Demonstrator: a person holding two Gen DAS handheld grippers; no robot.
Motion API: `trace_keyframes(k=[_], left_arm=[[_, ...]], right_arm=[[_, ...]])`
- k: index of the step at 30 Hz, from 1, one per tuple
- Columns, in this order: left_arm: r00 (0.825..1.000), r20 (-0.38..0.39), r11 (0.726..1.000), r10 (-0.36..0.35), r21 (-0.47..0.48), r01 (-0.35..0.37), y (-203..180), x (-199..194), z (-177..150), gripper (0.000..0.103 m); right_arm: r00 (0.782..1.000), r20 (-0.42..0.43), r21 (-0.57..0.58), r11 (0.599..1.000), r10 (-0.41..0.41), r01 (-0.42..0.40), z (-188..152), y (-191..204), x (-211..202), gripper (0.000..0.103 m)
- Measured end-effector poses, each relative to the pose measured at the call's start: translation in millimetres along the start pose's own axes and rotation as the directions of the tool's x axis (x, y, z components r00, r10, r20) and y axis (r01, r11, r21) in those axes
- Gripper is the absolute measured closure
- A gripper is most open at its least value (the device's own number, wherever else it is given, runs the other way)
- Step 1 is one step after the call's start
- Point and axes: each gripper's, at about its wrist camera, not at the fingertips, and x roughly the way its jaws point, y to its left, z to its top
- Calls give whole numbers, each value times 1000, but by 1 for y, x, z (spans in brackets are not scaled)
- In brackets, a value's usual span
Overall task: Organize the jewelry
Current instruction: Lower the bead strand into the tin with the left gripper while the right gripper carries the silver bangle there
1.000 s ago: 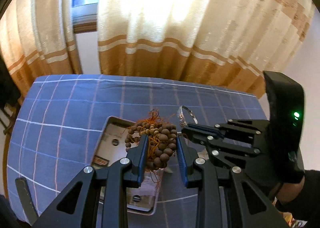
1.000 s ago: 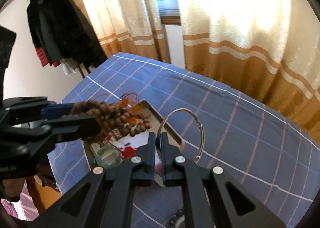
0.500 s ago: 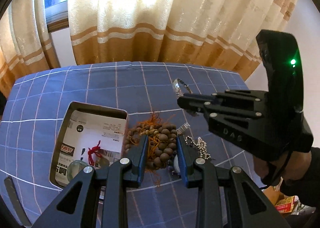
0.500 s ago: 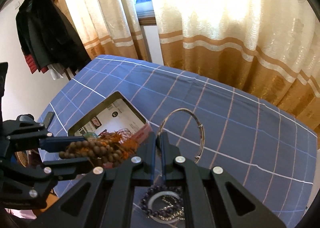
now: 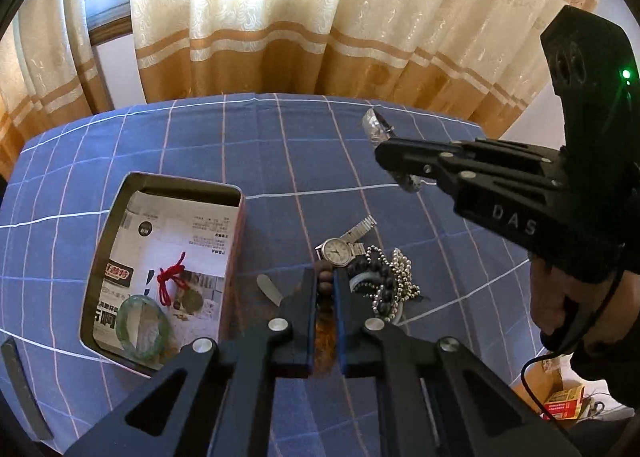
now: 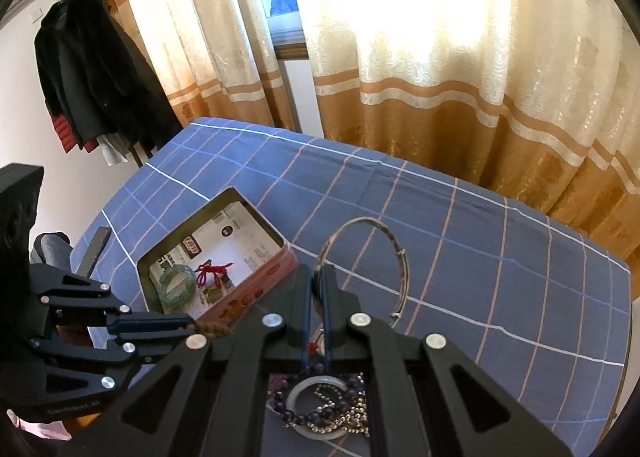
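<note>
Raised letters reading "DAS" stand on the side of the black plastic right gripper (image 5: pixel 390 163), seen from the left wrist. Faint lettering runs along the body of the black plastic left gripper (image 6: pixel 188 327) in the right wrist view, too blurred to read. The printed paper sheet (image 5: pixel 188 235) lining the open rectangular metal tin (image 5: pixel 236 225) carries lines of small print and a red-and-white label, none of it legible.

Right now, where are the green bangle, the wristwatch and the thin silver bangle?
green bangle (image 5: pixel 141 327): left wrist view, on its lower rim, inside the tin.
wristwatch (image 5: pixel 335 249): left wrist view, on its white dial.
thin silver bangle (image 6: pixel 404 257): right wrist view, on its right wire arc.
</note>
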Motion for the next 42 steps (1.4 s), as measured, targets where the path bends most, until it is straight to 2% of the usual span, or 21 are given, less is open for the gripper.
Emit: trace_keyframes(k=[4, 7, 11, 14, 17, 22, 27, 34, 36, 37, 38, 40, 41, 42], left_arm=[[1000, 30, 1000, 0, 1, 0, 2, -13, 6, 96], [996, 86, 1000, 6, -9, -5, 8, -37, 19, 96], [985, 159, 998, 67, -8, -66, 24, -62, 39, 96], [979, 171, 994, 110, -28, -107, 46, -63, 49, 96], [974, 161, 986, 161, -64, -153, 77, -51, 55, 96], [976, 103, 978, 191, -103, -181, 115, -19, 56, 96], [979, 57, 975, 196, -113, -189, 133, 6, 48, 96], [980, -14, 971, 196, -138, -196, 142, 31, 42, 95], [978, -28, 969, 208, -133, -210, 140, 33, 42, 93], [978, -34, 969, 208, -130, -211, 138, 34, 42, 83], [976, -38, 967, 215, -129, -218, 138, 34, 42, 67], [972, -18, 963, 235, -131, -235, 135, 29, 41, 51], [972, -10, 963, 234, -131, -234, 136, 27, 41, 49], [971, -9, 963, 237, -131, -236, 134, 25, 41, 49]], right_arm=[[1000, -1, 3, 1000, 3, -3, 0, -2, -1, 96], [1000, 5, -8, 1000, 20, -20, 6, 2, -3, 96], [997, 10, -35, 997, 74, -74, 21, 20, 3, 96], [993, 5, -74, 990, 117, -117, 32, 39, 17, 96], [988, -14, -106, 982, 156, -156, 40, 56, 39, 96], [980, -72, -132, 972, 185, -193, 40, 79, 81, 96], [975, -147, -161, 968, 169, -192, 26, 95, 120, 96], [972, -208, -161, 976, 110, -145, 11, 93, 149, 93], [972, -212, -163, 977, 100, -136, 9, 91, 150, 91], [973, -208, -162, 978, 99, -134, 9, 91, 150, 90], [974, -209, -161, 979, 94, -129, 9, 90, 149, 89], [973, -208, -162, 978, 97, -132, 10, 92, 147, 69], [975, -201, -166, 978, 95, -129, 10, 93, 145, 53], [980, -182, -174, 978, 84, -116, 9, 94, 139, 46]])
